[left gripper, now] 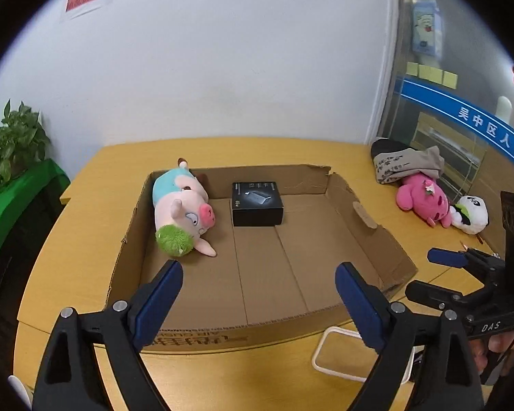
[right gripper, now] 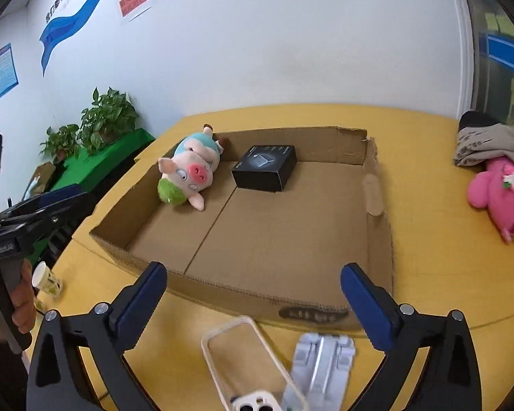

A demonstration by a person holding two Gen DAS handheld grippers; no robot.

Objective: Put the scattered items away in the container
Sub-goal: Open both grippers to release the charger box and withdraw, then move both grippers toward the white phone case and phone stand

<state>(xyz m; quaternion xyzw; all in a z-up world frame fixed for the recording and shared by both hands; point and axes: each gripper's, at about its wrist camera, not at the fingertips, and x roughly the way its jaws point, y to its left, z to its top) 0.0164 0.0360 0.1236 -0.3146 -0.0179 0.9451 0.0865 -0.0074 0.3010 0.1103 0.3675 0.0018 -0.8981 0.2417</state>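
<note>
Cardboard box (left gripper: 339,239) — brown corrugated board, matt, torn ragged along its rim. 
Pig plush (left gripper: 185,202) — soft pile cloth, with a shaggier green tuft. 
Black carton (left gripper: 257,203) — smooth printed card, slight sheen. 
Pink plush (left gripper: 423,200) — fuzzy cloth. 
Table (left gripper: 96,178) — smooth yellow wood-look top, faint gloss. 
Phone case (right gripper: 246,352) — glossy pale plastic. 
Left gripper (left gripper: 258,303) and right gripper (right gripper: 253,304) — matt black plastic with blue pads and bright metal pins.

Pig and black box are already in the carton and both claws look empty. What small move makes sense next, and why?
Probably lower the right claw toward the phone case just below it. Both claws are open and empty, the left claw too; the pig and black box lie in the carton, while the case sits on the table outside.
</note>
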